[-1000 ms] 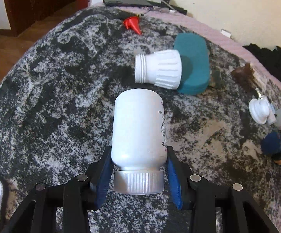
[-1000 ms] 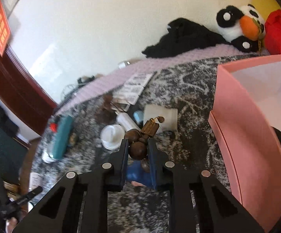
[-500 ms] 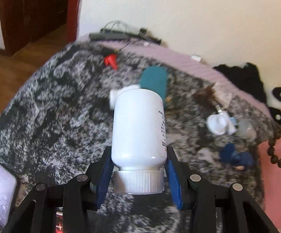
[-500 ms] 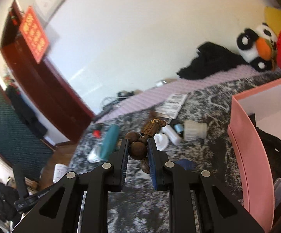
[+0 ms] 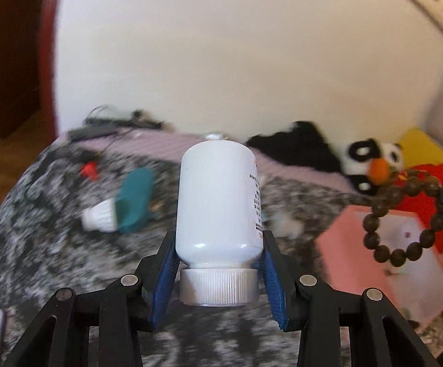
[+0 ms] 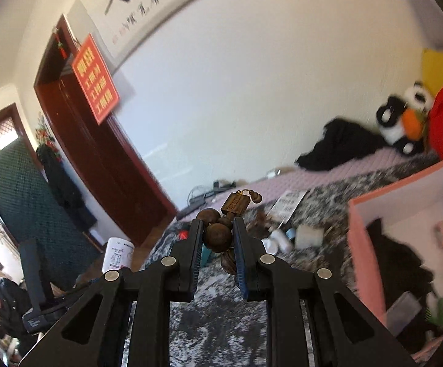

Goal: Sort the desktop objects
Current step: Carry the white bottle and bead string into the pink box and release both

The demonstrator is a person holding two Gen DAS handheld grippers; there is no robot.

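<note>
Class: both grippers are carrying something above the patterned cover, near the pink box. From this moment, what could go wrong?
1. The left gripper grips the white bottle only near its capped end; the long body could pivot or slip.
2. The right gripper pinches just one bead of the bead bracelet; the dangling loop might snag the pink box wall.
3. Both loads converge near the box and may collide.

left gripper [image 5: 218, 263]: black skeletal linkage arms, triangular cut-outs, round silver pivot pins, ribbed blue pads [image 5: 164, 278] on the inner finger faces | right gripper [image 6: 218, 244]: same black linkage frame, silver pivot pins at the joints, flat black fingers [image 6: 192, 250], blue pad lining visible on the inner faces
</note>
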